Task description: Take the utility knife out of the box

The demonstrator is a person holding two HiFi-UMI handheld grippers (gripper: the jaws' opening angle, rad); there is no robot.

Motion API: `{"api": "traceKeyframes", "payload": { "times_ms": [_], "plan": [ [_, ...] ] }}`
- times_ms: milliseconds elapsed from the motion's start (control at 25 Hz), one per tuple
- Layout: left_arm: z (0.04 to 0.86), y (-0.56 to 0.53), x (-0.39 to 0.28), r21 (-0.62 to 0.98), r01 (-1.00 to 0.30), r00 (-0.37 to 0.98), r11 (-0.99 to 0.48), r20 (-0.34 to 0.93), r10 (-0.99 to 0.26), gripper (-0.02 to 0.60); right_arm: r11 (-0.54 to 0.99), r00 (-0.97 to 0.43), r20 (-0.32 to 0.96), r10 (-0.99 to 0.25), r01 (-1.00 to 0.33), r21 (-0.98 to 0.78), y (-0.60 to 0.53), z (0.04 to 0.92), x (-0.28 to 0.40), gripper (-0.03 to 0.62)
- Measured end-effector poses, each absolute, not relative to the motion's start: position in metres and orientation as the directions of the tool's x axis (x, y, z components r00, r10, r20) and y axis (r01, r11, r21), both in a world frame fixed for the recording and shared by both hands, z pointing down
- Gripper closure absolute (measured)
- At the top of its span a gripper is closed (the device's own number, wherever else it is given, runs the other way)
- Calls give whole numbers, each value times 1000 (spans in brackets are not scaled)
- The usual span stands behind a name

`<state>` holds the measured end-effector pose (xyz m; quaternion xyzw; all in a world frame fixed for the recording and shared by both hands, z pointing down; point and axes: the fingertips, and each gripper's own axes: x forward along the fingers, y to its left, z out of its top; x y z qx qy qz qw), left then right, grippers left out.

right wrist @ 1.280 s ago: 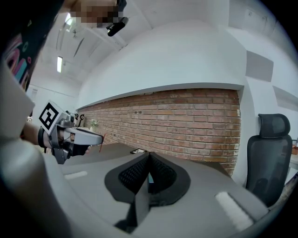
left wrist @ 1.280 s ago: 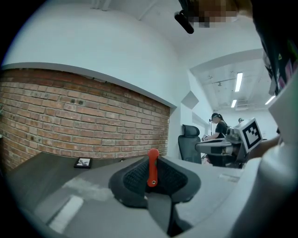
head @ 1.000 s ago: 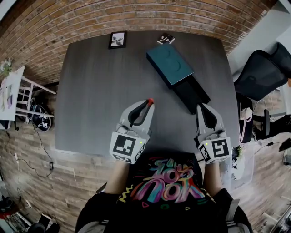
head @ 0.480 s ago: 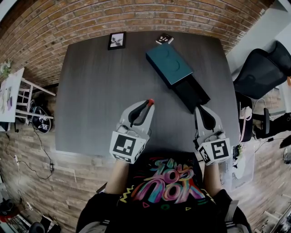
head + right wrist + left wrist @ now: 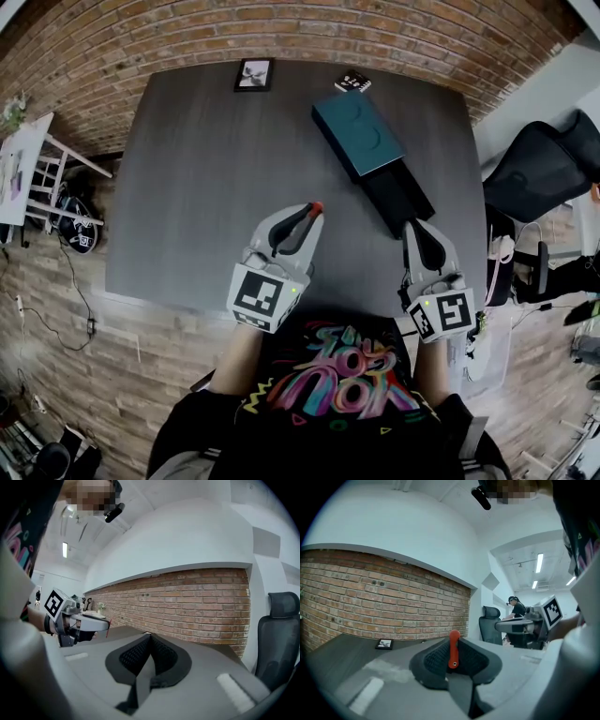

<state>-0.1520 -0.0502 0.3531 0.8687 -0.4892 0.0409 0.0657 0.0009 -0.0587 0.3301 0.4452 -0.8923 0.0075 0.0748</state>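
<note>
Centre frame, left tongs (image 5: 309,213) clenched on utility knife (image 5: 453,648), already clear of box (image 5: 359,134) at upper right; right tongs (image 5: 420,228) pinched shut, empty; best, I judge: firm grip, lower knife flat onto bare desk (image 5: 197,178).

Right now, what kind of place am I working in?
Probably an office or studio workspace: a dark table stands by a brick wall, with a black office chair beside it and ceiling strip lights beyond.
</note>
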Motion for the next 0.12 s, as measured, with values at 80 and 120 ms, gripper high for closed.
{"api": "traceKeyframes", "payload": {
  "times_ms": [80, 120],
  "plan": [
    [354, -50, -156, 55, -854, 520, -517, 132, -844, 526, 611, -599, 142, -788, -790, 60, -59, 330, -4, 597],
    [355, -51, -157, 47, -854, 520, -519, 131, -844, 526, 614, -602, 143, -786, -787, 64, -59, 329, -6, 597]
  ]
}}
